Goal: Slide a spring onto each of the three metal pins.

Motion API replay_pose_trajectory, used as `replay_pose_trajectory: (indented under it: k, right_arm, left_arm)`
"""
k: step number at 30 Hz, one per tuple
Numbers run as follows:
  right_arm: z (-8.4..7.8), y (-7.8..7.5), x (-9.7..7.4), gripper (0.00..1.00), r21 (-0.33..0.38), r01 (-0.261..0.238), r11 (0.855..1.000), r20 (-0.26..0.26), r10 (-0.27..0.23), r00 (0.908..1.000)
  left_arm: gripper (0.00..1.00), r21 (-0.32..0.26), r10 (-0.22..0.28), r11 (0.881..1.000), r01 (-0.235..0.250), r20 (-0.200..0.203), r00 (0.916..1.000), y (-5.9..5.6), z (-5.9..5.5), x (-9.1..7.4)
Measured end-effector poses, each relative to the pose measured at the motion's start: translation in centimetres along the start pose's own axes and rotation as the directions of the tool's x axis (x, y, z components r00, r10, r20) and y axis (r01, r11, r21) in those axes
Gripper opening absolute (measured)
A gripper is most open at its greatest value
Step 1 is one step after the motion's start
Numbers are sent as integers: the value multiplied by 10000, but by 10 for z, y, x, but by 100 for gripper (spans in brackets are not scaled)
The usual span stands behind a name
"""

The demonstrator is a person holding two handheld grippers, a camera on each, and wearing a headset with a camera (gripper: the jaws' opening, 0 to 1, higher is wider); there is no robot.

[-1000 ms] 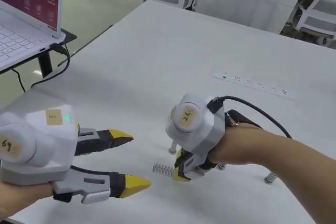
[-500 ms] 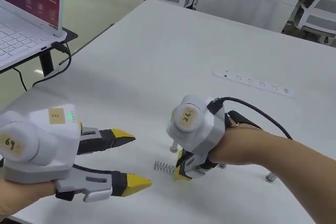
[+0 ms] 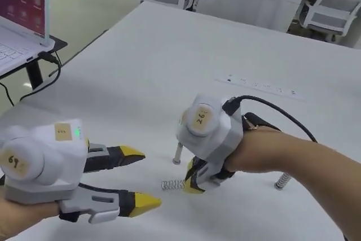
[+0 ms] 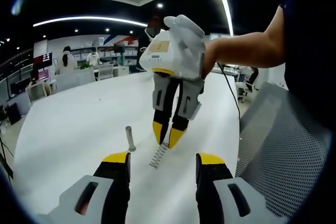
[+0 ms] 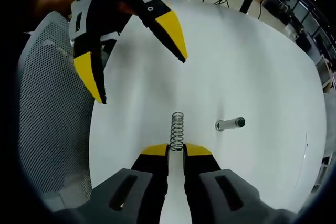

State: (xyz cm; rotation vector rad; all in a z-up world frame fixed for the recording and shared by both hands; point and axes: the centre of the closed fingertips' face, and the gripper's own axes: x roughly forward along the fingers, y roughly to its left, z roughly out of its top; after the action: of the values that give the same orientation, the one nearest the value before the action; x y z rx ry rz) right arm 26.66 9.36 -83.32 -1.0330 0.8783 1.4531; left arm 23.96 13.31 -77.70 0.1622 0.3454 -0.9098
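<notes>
Nearest me, in the lower left of the head view, my left tool (image 3: pixel 148 176) waits with its yellow-tipped jaws spread wide and nothing between them, pointing toward the centre of the frame. Just past its tips lies the small coiled steel spring (image 3: pixel 172 184), stretched along the white desk (image 3: pixel 169 66) at lower centre. My right tool (image 3: pixel 192 187) comes down on the spring's right end. In the right gripper view its jaws stand narrow, pinching that end while the rest of the coil pokes out ahead. In the left gripper view the spring slopes down from those tips, and I cannot tell whether its free end touches the desk.

Just behind the spring, a short grey metal pin (image 3: pixel 178 153) stands upright and bare. A second ago the right tool's body hid all but its foot, and now it shows full length. My head camera has shifted too, so part of that is viewpoint, but the tool seems to have tipped clear. I read this as the grasp made, with the lift toward this pin next. Right of the forearm, a second pin (image 3: pixel 281 180) seems already sleeved in its spring. Farther back, a flat white power strip (image 3: pixel 259 86) lies on the desk
</notes>
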Motion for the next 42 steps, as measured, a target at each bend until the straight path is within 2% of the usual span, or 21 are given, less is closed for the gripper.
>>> replay_pose_trajectory:
  k: [14,22,29,34,42]
  right_arm:
    - [-5,6,-23,7,425,387,9983,363,-403,9985]
    - [5,18,-48,7,632,364,9973,1028,-428,9938]
    - [13,27,-63,7,531,494,9974,1311,-560,9898]
    - [20,36,-72,7,425,473,9980,1456,-530,9879]
    - [23,40,-82,7,388,514,9979,1523,-567,9867]
  left_arm:
    - [41,539,-811,9952,821,-213,9965,-11,7,18]
    - [37,792,-963,9920,981,-265,9950,-13,10,19]
    - [34,1049,-1167,9872,1206,-421,9923,-19,10,23]
    - [30,1438,-1348,9795,1411,-526,9895,-25,13,26]
    - [19,2170,-1576,9620,1656,-540,9860,-32,20,30]
